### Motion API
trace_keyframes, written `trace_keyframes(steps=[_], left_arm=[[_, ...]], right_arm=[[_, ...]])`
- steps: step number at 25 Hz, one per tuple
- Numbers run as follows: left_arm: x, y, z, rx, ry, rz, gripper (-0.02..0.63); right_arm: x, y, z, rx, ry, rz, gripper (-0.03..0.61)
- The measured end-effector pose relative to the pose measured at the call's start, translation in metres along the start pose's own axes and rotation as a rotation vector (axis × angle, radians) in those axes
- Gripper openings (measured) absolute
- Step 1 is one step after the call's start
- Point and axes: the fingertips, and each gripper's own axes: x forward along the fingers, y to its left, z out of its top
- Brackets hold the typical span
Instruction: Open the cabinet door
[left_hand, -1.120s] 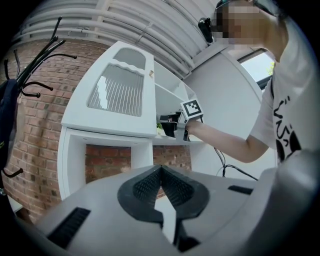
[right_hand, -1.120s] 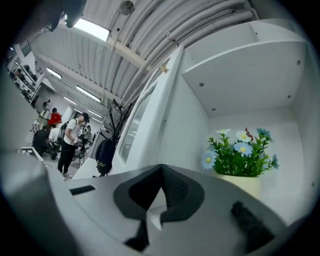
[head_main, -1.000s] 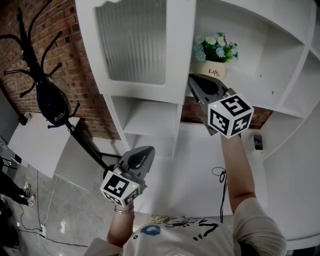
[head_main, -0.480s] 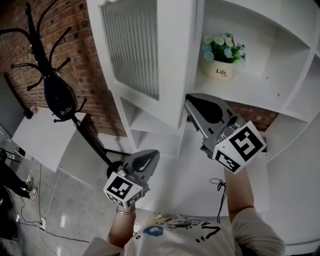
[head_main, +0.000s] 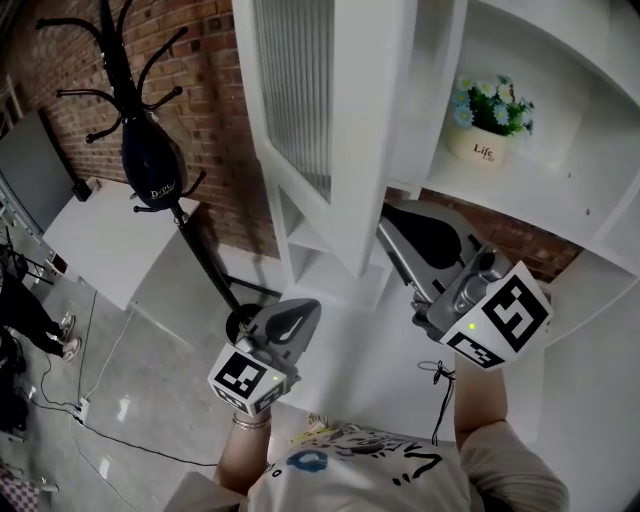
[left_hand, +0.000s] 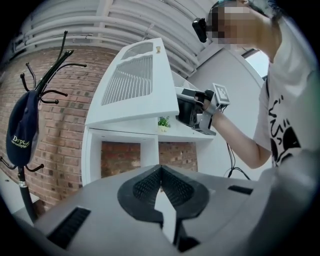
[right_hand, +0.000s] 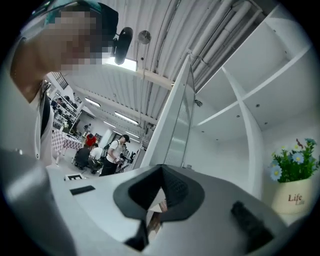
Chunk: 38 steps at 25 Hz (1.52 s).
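Head view: white cabinet (head_main: 570, 200) with its ribbed-glass door (head_main: 345, 120) standing open, edge toward us. Right hand-held gripper (head_main: 388, 216) is just beside the door's lower corner, jaws together, empty. Left hand-held gripper (head_main: 310, 306) is lower, clear of the door, jaws together, empty. Flowerpot (head_main: 484, 150) sits on the open shelf.

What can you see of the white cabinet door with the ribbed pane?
The cabinet door is a white, painted-looking frame around a ribbed translucent pane with an arched top. A small knob sits near one edge. It stands open, angled out from the shelves. The right gripper is close beside its lower part; contact cannot be told.
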Motion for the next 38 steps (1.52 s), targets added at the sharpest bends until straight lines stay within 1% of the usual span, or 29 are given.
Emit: trace_keyframes(steps=[4, 11, 15, 19, 25, 29, 33, 38], left_arm=[[-0.009, 0.007, -0.002, -0.001, 0.007, 0.048, 0.015], [-0.029, 0.021, -0.016, -0.015, 0.035, 0.132, 0.015], [-0.039, 0.029, -0.015, -0.017, 0.027, 0.180, 0.015], [-0.049, 0.034, -0.016, -0.018, 0.028, 0.221, 0.015], [-0.072, 0.042, -0.023, -0.035, 0.036, 0.292, 0.015], [-0.086, 0.048, -0.022, -0.037, 0.022, 0.346, 0.015], [-0.096, 0.050, -0.020, -0.037, 0.023, 0.367, 0.015], [-0.108, 0.054, -0.019, -0.040, 0.019, 0.414, 0.015]], right_arm=[[0.014, 0.020, 0.004, 0.029, -0.036, 0.113, 0.025], [0.035, 0.036, 0.006, 0.062, -0.088, 0.206, 0.025], [0.047, 0.054, 0.010, 0.047, -0.102, 0.278, 0.025], [0.063, 0.072, 0.013, 0.063, -0.129, 0.348, 0.025], [0.084, 0.091, 0.015, 0.084, -0.156, 0.409, 0.025], [0.097, 0.103, 0.015, 0.068, -0.160, 0.433, 0.025], [0.107, 0.110, 0.013, 0.060, -0.148, 0.436, 0.025], [0.118, 0.121, 0.000, 0.057, -0.113, 0.464, 0.025]])
